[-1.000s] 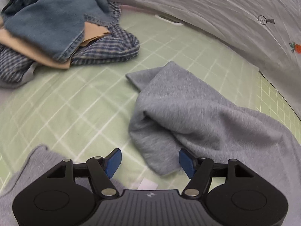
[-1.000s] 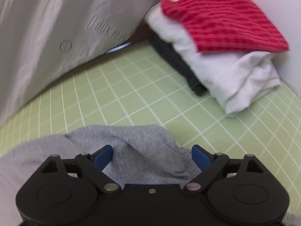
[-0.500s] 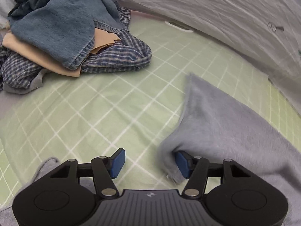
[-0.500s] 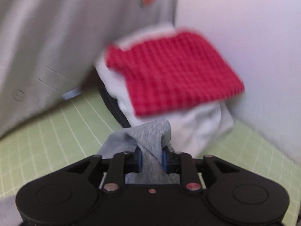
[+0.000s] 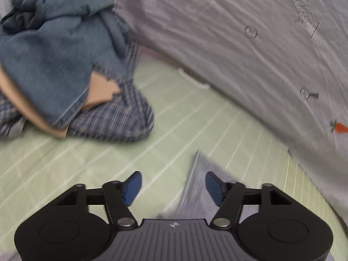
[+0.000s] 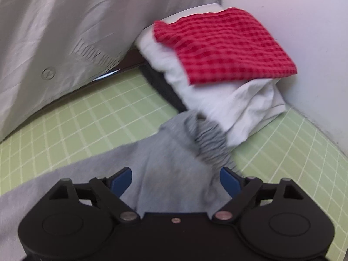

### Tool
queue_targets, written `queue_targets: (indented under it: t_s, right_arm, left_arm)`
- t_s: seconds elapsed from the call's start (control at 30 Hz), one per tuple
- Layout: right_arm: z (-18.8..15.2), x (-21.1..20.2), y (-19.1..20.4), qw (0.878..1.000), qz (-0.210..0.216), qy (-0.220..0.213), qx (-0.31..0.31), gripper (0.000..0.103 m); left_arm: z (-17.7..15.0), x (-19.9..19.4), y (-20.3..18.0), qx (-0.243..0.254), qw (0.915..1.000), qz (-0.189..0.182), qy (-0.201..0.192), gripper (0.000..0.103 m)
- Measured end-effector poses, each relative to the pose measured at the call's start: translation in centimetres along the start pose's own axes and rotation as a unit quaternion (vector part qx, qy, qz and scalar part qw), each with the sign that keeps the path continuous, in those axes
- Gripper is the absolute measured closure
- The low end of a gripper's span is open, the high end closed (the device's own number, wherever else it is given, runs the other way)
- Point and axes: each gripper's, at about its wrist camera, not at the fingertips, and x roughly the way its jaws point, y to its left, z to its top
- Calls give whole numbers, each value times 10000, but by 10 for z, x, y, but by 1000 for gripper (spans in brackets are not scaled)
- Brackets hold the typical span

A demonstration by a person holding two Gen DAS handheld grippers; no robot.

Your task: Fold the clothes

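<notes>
The right gripper's [image 6: 175,179] blue-padded fingers [image 6: 120,179] are spreading apart, and the soft grey knit garment with a ribbed elastic cuff [image 6: 174,165] lies loose between them, touched by neither pad as far as the view shows; its gathered cuff sits just ahead of the fingertips, reaching toward the far right. The left gripper's [image 5: 174,188] fingers [image 5: 132,187] are opening as well, with nothing pinched: a pointed corner of the same grey garment [image 5: 195,187] lies under the gap, close to the right-hand finger, blurred by motion. Both ends of the garment therefore rest on the pale green mattress cover with its white grid [image 6: 87,113], released rather than held. Beyond the right fingers, touching or almost touching the cuff, stands a neat stack of folded clothes: a red checked cloth [image 6: 224,45] on top of a folded white garment [image 6: 235,102], with something dark beneath. Far ahead and left of the left fingers sits an unsorted heap of blue denim [image 5: 54,43], a tan piece and a blue plaid shirt [image 5: 113,121]. A wrinkled pale sheet printed with small carrots [image 5: 239,43] rises behind everything. The step in hand looks like laying the grey garment out flat. Next, each gripper likely needs to find an edge or corner, close on it, and draw the cloth smooth or over itself.
</notes>
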Motion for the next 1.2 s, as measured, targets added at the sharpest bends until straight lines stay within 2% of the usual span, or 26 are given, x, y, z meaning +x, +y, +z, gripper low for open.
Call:
queue_targets:
  t_s: [0.17,0.33,0.43,0.47,0.5,0.57,0.6,0.77,0.83,0.9,1.0,1.07,1.13,1.2]
  right_arm:
    - [-15,0,15,9998,40,164,-53,9]
    - [-20,5,24,9993,137,340,104,9]
    - [-19,4,28,9994,95,328,26,9]
    - [-19,5,28,9994,81,334,23,9]
    - [-18,5,28,9994,77,348,29,9]
    - [-18,5,27,9993,55,365,51,9]
    - [-19,6,27,9993,48,371,51,9]
    - [-18,6,32,9993,9,376,-55,9]
    - [-18,5,35,9994,-2,343,-102,9]
    - [-17,3,36,9995,20,303,-121,9]
    - [-16,1,40,9994,53,294,-161,9]
    - [-16,-1,43,9994,93,285,-193,9]
    - [-18,-4,47,9992,142,271,-255,9]
    - [-21,-5,50,9990,185,284,-298,9]
  left_arm:
    - [0,30,-26,608,9976,-171,284,32]
    - [-2,68,-52,1488,9869,-186,598,32]
    - [-2,82,-60,1799,9807,-337,690,36]
    - [-3,87,-62,1873,9789,-376,727,45]
    - [-4,89,-65,1959,9773,-388,706,49]
    - [-6,92,-70,2155,9739,-406,588,100]
    - [-5,94,-71,2202,9727,-451,574,100]
    - [19,104,-81,2378,9704,-376,202,101]
    - [45,109,-82,2220,9746,-292,-65,101]
    - [73,113,-82,1850,9818,-245,-340,100]
    - [102,111,-84,1570,9855,-177,-615,84]
    - [109,104,-83,1560,9851,-116,-711,60]
    - [103,93,-72,1453,9869,-18,-705,48]
    - [90,81,-53,1177,9915,82,-543,46]
